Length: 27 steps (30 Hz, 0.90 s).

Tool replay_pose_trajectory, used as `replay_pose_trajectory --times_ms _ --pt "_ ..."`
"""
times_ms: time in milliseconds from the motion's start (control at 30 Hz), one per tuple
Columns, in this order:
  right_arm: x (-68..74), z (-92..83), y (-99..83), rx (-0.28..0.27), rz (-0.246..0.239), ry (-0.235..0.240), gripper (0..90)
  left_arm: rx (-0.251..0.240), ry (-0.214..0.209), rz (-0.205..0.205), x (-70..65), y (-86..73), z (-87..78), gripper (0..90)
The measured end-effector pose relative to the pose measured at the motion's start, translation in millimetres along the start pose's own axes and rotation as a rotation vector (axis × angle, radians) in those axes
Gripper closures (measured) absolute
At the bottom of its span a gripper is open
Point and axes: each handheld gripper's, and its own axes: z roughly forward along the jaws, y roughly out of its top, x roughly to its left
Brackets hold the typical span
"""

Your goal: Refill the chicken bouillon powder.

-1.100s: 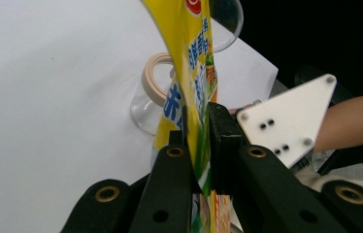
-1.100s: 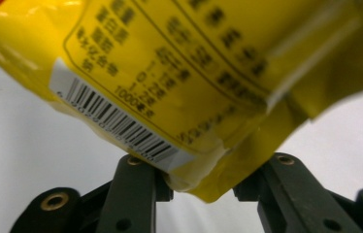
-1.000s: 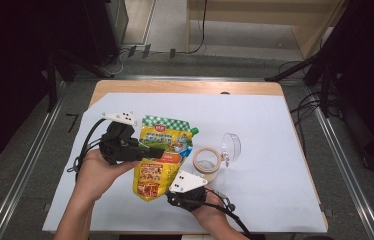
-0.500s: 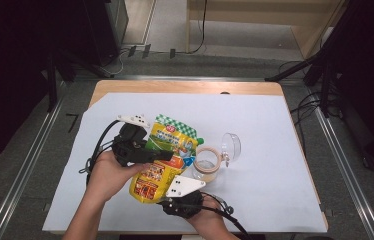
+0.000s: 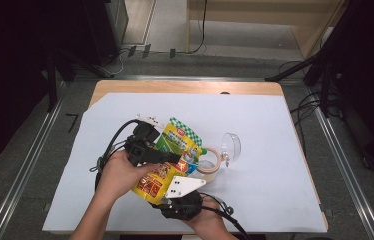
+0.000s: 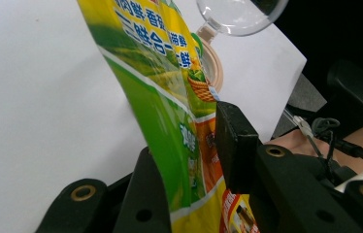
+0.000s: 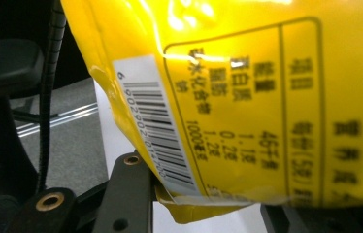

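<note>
So white sheet (image 5: 255, 150) on wood table (image 5: 185, 87), dark room; both grippers, left (image 5: 172, 159) and right (image 5: 167, 200), clamp the pouch (image 5: 175, 145), now tilted up more.

We record one wooden table (image 5: 125, 87) under a white sheet (image 5: 260, 150), on which lie a tape roll (image 5: 210, 161) and, just beside it, a clear dome (image 5: 231, 146).
</note>
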Motion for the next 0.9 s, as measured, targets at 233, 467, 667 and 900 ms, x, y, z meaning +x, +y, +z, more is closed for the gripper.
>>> replay_pose_trajectory --times_ms 233,467,667,900 --pt "-6.0 -3.3 6.5 0.013 0.014 0.018 67.1 0.019 -0.045 -0.048 9.4 9.6 5.9 77.5" --pt "-15.4 -8.8 16.4 0.008 0.048 0.04 66.8 0.034 -0.048 -0.097 12.4 26.5 8.6 77.8" --pt "-10.0 -7.9 17.8 0.02 -0.033 0.021 59.5 0.04 -0.08 -0.113 13.6 28.2 8.4 80.7" --pt "-10.3 -1.9 16.0 0.028 -0.014 0.004 61.6 0.047 -0.037 -0.102 6.2 29.7 11.7 80.6"
